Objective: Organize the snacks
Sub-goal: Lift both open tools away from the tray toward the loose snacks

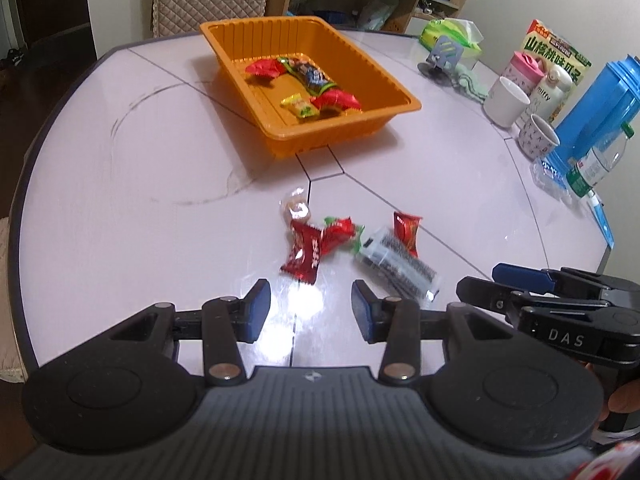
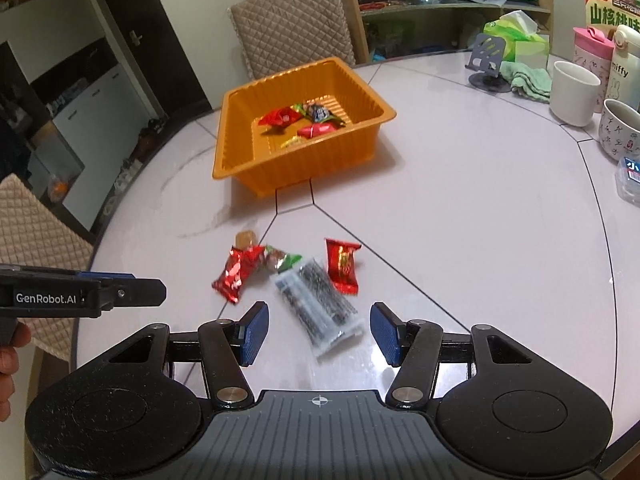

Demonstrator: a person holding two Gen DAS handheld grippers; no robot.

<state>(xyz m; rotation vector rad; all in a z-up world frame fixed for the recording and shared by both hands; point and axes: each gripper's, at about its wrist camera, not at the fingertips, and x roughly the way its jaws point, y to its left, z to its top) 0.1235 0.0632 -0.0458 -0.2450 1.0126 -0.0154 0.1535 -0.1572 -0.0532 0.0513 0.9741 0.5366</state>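
Observation:
An orange tray (image 1: 276, 136) (image 2: 236, 168) sits mid-table and holds several wrapped snacks (image 1: 308, 84) (image 2: 304, 120). Nearer me, loose snacks lie on the table: a dark red packet (image 1: 303, 255) (image 2: 236, 270), a red-green candy (image 1: 340, 234) (image 2: 282, 260), a clear-wrapped round sweet (image 1: 294, 208) (image 2: 245, 239), a clear pack of dark biscuits (image 1: 396, 264) (image 2: 320, 304), and a small red packet (image 1: 406, 226) (image 2: 341, 265). My left gripper (image 1: 311, 309) is open and empty just short of the dark red packet. My right gripper (image 2: 318, 328) is open, its jaws either side of the biscuit pack's near end.
At the right edge stand a white mug (image 1: 505, 102) (image 2: 574, 93), a patterned cup (image 1: 538, 136), a blue pitcher (image 1: 600, 108), a water bottle (image 1: 596, 164), a pink tumbler (image 2: 590, 60), a snack box (image 1: 560, 56), tissues (image 2: 516, 36) and a phone stand (image 2: 489, 62). A quilted chair (image 2: 292, 36) stands behind the table.

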